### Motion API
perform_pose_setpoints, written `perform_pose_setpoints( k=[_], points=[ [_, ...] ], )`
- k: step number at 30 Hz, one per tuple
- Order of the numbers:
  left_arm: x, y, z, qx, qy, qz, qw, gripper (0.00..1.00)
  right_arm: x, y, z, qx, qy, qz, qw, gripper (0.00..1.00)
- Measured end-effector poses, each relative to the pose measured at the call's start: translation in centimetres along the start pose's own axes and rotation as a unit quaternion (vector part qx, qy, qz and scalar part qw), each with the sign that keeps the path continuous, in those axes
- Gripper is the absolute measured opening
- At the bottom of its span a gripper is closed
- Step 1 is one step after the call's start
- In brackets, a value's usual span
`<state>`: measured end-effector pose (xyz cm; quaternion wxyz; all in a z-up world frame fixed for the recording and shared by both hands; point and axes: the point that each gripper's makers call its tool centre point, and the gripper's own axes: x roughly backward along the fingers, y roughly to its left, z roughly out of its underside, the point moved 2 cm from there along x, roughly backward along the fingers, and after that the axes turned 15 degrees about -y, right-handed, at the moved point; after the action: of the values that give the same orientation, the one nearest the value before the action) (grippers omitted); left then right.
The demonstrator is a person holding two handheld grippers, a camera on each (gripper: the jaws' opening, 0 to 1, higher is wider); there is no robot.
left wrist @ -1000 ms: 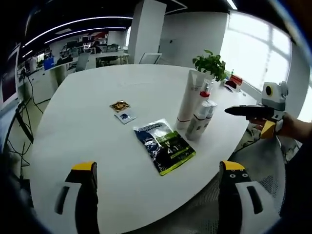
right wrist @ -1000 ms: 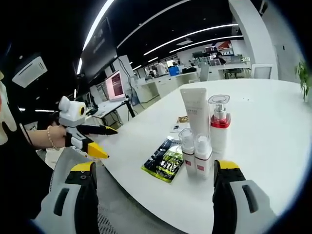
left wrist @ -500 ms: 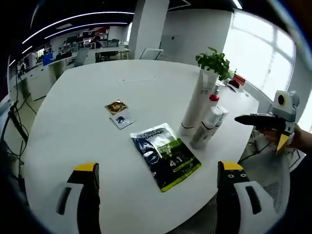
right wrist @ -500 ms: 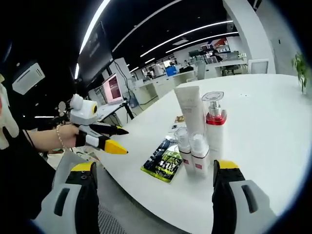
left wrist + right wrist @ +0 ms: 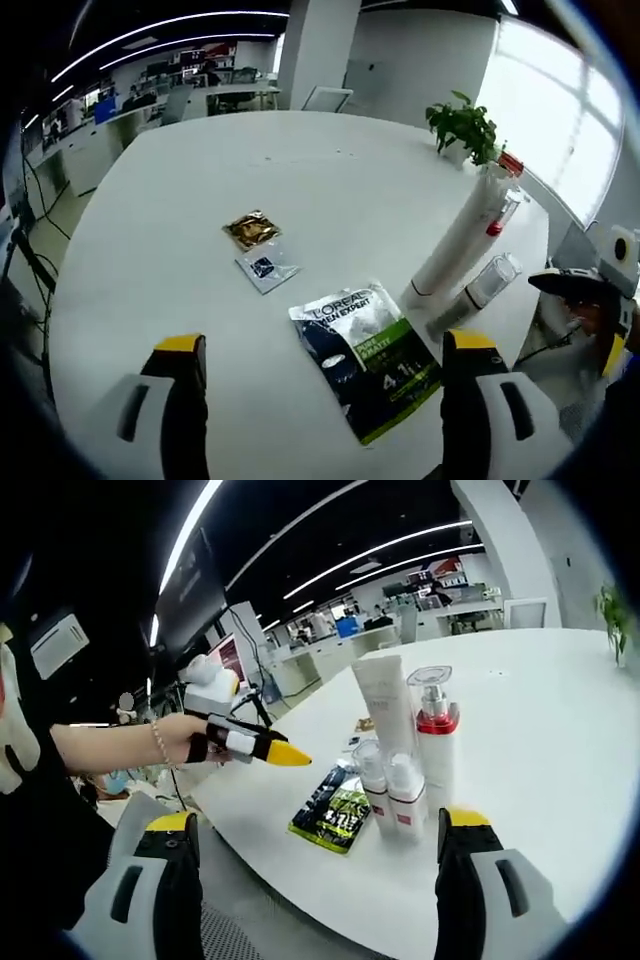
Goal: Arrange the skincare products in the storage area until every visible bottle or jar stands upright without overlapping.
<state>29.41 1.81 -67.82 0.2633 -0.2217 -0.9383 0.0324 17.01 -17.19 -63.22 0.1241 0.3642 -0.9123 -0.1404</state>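
A white tube, a pump bottle with a red collar and two small clear-capped bottles stand upright, close together near the table's edge. In the left gripper view the tube and a small bottle lean with the lens. A green and blue pouch lies flat beside them. My left gripper is open above the table, just short of the pouch; it also reaches in over the table edge. My right gripper is open, off the table's edge and short of the bottles.
Two small sachets, one gold and one clear, lie further in on the white table. A potted plant stands at the far edge. A person's hand holds the left gripper. Desks and monitors fill the room behind.
My left gripper has moved forward over the table towards the pouch, so its view now looks down on the things more steeply. The right gripper has barely moved. Nothing on the table has shifted.
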Motion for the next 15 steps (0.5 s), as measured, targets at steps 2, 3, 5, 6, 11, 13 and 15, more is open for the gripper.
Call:
perform_pose_setpoints(
  k=[2, 3, 5, 6, 11, 13, 15],
  points=[
    [-0.7, 0.3, -0.3, 0.001, 0.002, -0.008, 1.0000, 0.90, 0.0, 0.0, 0.0, 0.000, 0.000, 0.001, 1.0000, 0.99],
    [-1.0, 0.4, -0.5, 0.002, 0.001, -0.011, 0.9999, 0.90, 0.0, -0.1, 0.1, -0.001, 0.000, 0.002, 1.0000, 0.99],
    [-1.5, 0.7, -0.5, 0.006, 0.007, -0.021, 0.9997, 0.88, 0.0, -0.2, 0.1, -0.002, 0.002, 0.005, 1.0000, 0.99],
    [-1.7, 0.8, -0.4, 0.009, 0.012, -0.022, 0.9996, 0.86, 0.0, -0.3, 0.1, -0.003, 0.001, 0.006, 1.0000, 0.99],
    [-3.6, 1.3, -0.8, 0.029, 0.017, -0.037, 0.9987, 0.81, 0.0, -0.4, 0.2, -0.001, 0.004, 0.011, 0.9999, 0.99],
    [-4.5, 1.6, -0.7, 0.035, 0.022, -0.046, 0.9981, 0.78, -0.1, -0.4, 0.3, 0.001, 0.008, 0.010, 0.9999, 0.99],
    [-5.1, 1.7, -0.7, 0.052, 0.025, -0.053, 0.9969, 0.76, -0.1, -0.4, 0.5, 0.002, 0.011, 0.010, 0.9999, 0.99]
  ],
)
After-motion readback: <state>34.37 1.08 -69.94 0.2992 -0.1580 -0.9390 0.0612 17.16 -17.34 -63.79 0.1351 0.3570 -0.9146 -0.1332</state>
